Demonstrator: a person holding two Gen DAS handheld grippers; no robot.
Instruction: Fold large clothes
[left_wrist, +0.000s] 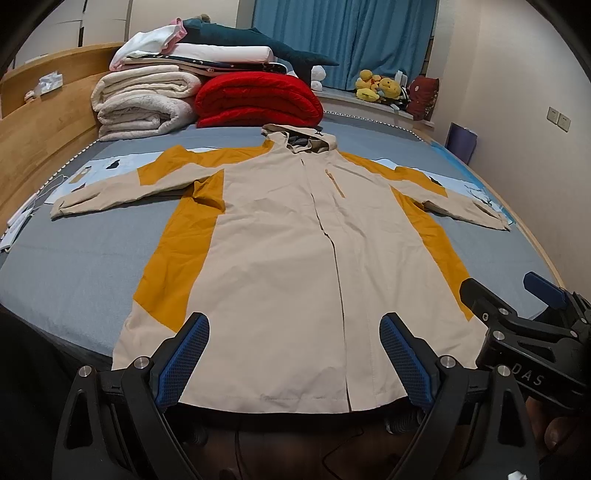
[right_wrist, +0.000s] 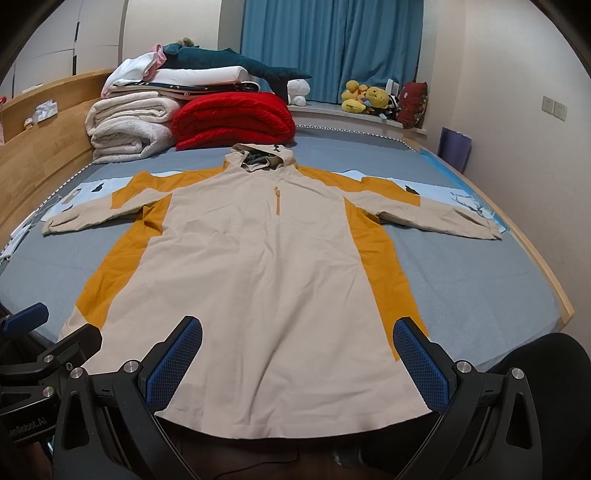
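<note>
Covering most of the bed (left_wrist: 74, 266), a grey-blue sheet runs from near edge to far, wood frame along left and right sides. Far left: stack of folded cream blankets (left_wrist: 144, 103) with white bedding on top, red quilt (left_wrist: 258, 99) just beside it on the right. Dark teal shark plush (left_wrist: 255, 40) lies across the top of the stack. Blue curtains (left_wrist: 343, 37) on the far wall, yellow plush toys (left_wrist: 376, 86) on the sill, wall switches (left_wrist: 558, 119) far right.

Writing: "DAS" readable on the right gripper's body in the left wrist view; "Robot.AI" partly readable on the left gripper's body in the right wrist view.

Jacket (left_wrist: 288, 251), cream with mustard side panels, lies flat and face up mid-bed, hood at the far end, sleeves spread left and right, hem at the near edge.

Left gripper (left_wrist: 294, 360): jaws spread wide, holding nothing, hovering over the hem's left-centre, contact unclear. Right gripper (right_wrist: 297, 363): jaws also wide apart, empty, over the hem's right part, just beside the left one.
</note>
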